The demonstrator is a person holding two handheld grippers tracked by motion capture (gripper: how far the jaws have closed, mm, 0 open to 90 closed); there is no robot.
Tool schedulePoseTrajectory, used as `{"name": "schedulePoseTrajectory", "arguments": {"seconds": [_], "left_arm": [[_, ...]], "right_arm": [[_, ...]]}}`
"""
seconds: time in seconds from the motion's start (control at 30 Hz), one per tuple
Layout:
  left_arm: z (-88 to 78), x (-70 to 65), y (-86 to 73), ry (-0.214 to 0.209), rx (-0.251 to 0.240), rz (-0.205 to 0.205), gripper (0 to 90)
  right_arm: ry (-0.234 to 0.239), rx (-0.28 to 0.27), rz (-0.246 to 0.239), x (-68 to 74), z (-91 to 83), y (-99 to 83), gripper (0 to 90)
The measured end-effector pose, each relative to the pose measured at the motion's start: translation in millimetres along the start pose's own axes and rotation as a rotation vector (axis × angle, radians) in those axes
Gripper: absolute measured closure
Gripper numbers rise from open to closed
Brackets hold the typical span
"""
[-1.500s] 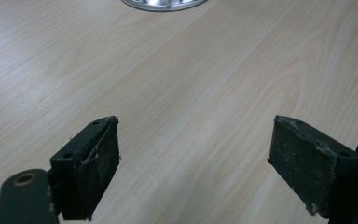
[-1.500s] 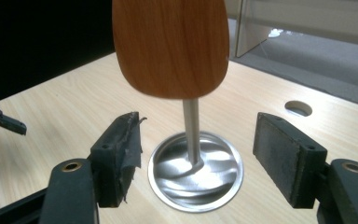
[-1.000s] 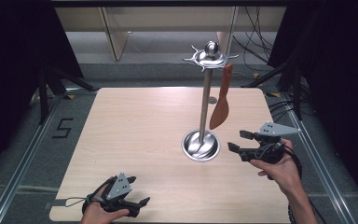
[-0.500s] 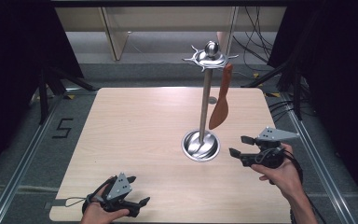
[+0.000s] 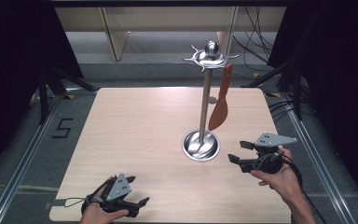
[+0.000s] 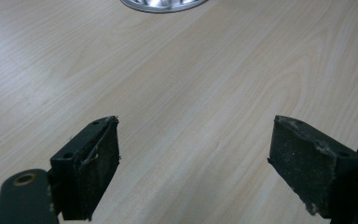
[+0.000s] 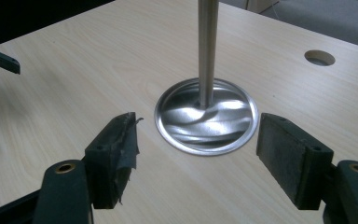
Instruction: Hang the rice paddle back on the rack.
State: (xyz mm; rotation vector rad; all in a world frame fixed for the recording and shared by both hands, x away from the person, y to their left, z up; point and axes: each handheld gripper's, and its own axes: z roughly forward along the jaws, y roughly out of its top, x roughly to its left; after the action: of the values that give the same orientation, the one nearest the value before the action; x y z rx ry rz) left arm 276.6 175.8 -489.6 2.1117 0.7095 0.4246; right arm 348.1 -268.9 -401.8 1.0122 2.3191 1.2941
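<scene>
pale wooden tabletop (image 5: 135, 126) over grey floor (image 5: 23, 140); right hand-held gripper (image 7: 198, 147), pads apart and empty, faces the steel stand's round base (image 7: 206, 119); high view adds a hanging brown spatula (image 5: 220, 100).

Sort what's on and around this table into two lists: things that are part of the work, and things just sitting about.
Part of the work:
- metal rack, round base on the table
- brown spatula hanging from the rack's top
- right gripper, open, pointed at the rack's base
- left gripper, open, at the near edge

Just about:
- floor marking "5"
- cables behind the table
</scene>
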Motion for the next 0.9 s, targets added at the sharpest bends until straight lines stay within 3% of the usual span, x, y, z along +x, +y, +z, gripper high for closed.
{"name": "schedulePoseTrajectory", "arguments": {"seconds": [0.07,0.1,0.13,0.17,0.2,0.27,0.3,0.37,0.43,0.47,0.5,0.57,0.6,0.67,0.7,0.83,0.87,0.9], "left_arm": [[-1.6,1.2,0.4,0.007,0.026,0.021,15.3],[-1.6,1.5,0.4,0.007,0.029,0.028,15.3],[-1.0,-1.2,-0.2,-0.001,0.019,-0.010,15.4],[-1.0,-1.4,0.0,0.000,0.019,-0.012,15.4],[-0.1,-2.4,-0.2,0.003,0.007,-0.025,15.4],[-0.4,-2.0,-0.4,0.004,0.012,-0.018,15.4],[-1.0,-1.3,-0.3,0.000,0.019,-0.010,15.4],[-0.9,-1.3,-0.3,0.001,0.018,-0.010,15.4],[-0.5,-1.6,-0.5,0.006,0.012,-0.011,15.4],[-0.4,-1.7,-0.5,0.006,0.011,-0.012,15.3],[-0.4,-1.7,-0.4,0.006,0.011,-0.013,15.3],[-0.1,-2.4,-0.7,0.005,0.006,-0.017,15.3],[-0.3,-2.3,-0.6,0.006,0.010,-0.015,15.4],[-0.5,-1.7,-0.3,0.006,0.013,-0.012,15.4],[-0.3,-1.9,-0.4,0.007,0.011,-0.013,15.5],[-0.1,-2.2,-0.5,0.006,0.006,-0.017,15.4],[-0.3,-1.9,-0.5,0.007,0.011,-0.014,15.5],[0.2,-2.1,-0.8,0.006,0.004,-0.015,15.5]], "right_arm": [[-0.013,-0.019,-0.024,-1.8,1.3,-1.8,30.1],[-0.010,-0.010,0.000,-0.2,0.6,-2.9,30.0],[-0.011,-0.005,-0.028,-2.3,0.3,-3.6,30.0],[-0.014,-0.011,-0.003,-0.4,1.0,-5.5,29.9],[-0.013,-0.008,-0.008,-0.6,0.5,-6.5,29.8],[-0.008,0.004,0.005,0.2,-0.1,-8.8,29.6],[-0.014,0.003,-0.020,-1.6,-0.4,-10.0,29.6],[-0.013,0.014,0.012,0.4,-0.6,-12.0,29.5],[-0.004,0.023,0.007,0.1,-1.1,-13.5,29.4],[-0.013,0.015,-0.019,-1.6,-0.7,-14.0,29.3],[-0.012,0.023,0.006,0.4,-0.8,-15.1,29.3],[-0.015,0.024,-0.026,-1.5,-1.0,-16.2,29.1],[-0.004,0.028,0.006,1.3,-1.1,-17.2,29.0],[-0.007,0.030,-0.028,0.5,-0.8,-18.4,28.7],[0.008,0.029,-0.002,3.0,0.0,-19.9,28.5],[-0.006,0.038,-0.030,4.4,-0.6,-23.0,27.9],[0.007,0.049,-0.002,7.1,-1.0,-24.1,27.9],[0.001,0.041,-0.028,6.2,-0.6,-24.9,27.8]]}}
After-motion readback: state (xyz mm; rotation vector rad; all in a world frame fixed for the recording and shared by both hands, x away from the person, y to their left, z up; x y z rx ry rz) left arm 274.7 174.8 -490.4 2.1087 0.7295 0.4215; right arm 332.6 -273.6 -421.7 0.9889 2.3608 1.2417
